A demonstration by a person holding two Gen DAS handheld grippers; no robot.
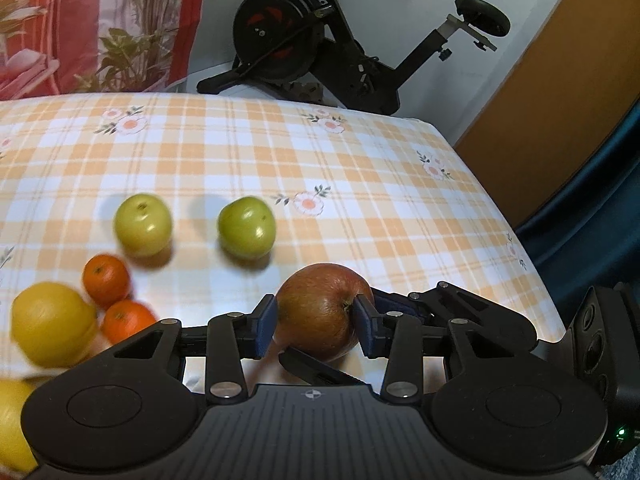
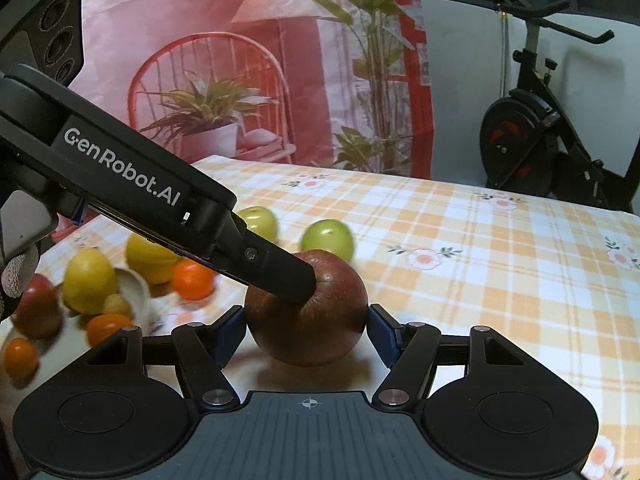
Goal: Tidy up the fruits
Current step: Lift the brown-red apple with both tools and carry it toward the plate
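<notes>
Where it sits at the near middle of the checked cloth, the red apple shows a russet-red skin shading to brown-green near the stem hollow, round and glossy.

Left tongs: partly closed, blue pads pressed on the apple's two flanks, one pad at the stem hollow; in the right wrist view one black finger of these tongs lies across the apple's top.

Right tongs: about half spread, a blue pad at each side of the same apple; the left pad looks to be touching, the right pad just beside the skin, and firm contact cannot be told.

Beyond the apple: two green apples, apart from each other. To the left: two small oranges touching, next to a yellow lemon; another yellow fruit at the frame edge. The right wrist view adds more oranges, lemons and a second red fruit, blurred.

Worktop: orange-and-white plaid cloth with flower prints. Behind: exercise bike, red printed curtain.
</notes>
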